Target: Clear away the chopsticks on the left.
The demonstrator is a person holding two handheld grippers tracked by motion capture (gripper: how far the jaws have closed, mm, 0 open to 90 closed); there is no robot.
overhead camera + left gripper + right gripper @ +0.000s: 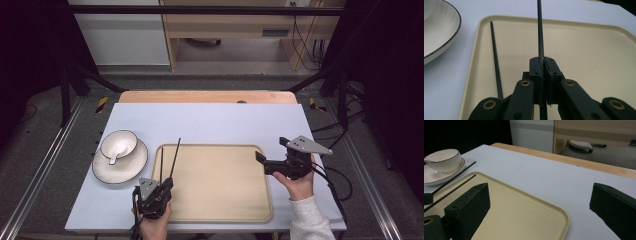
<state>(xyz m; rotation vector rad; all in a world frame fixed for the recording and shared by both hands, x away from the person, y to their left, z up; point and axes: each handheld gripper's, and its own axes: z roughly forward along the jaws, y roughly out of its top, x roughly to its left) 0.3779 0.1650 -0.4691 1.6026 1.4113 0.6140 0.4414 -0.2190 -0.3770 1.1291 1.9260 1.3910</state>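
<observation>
Black chopstick (540, 30), thin, finely textured.

- Pale lilac-grey rectangular table top (210, 122) carries everything.
- Beige rectangular plastic tray (220, 210) lies on it.
- White dark-rimmed ceramic plate (107, 174) sits just left of the tray.

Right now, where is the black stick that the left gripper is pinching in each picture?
High view: held chopstick slants up from the left gripper.
Left gripper view: centre, between the jaws.
Right gripper view: far left.
Shared landmark: tray.
</observation>
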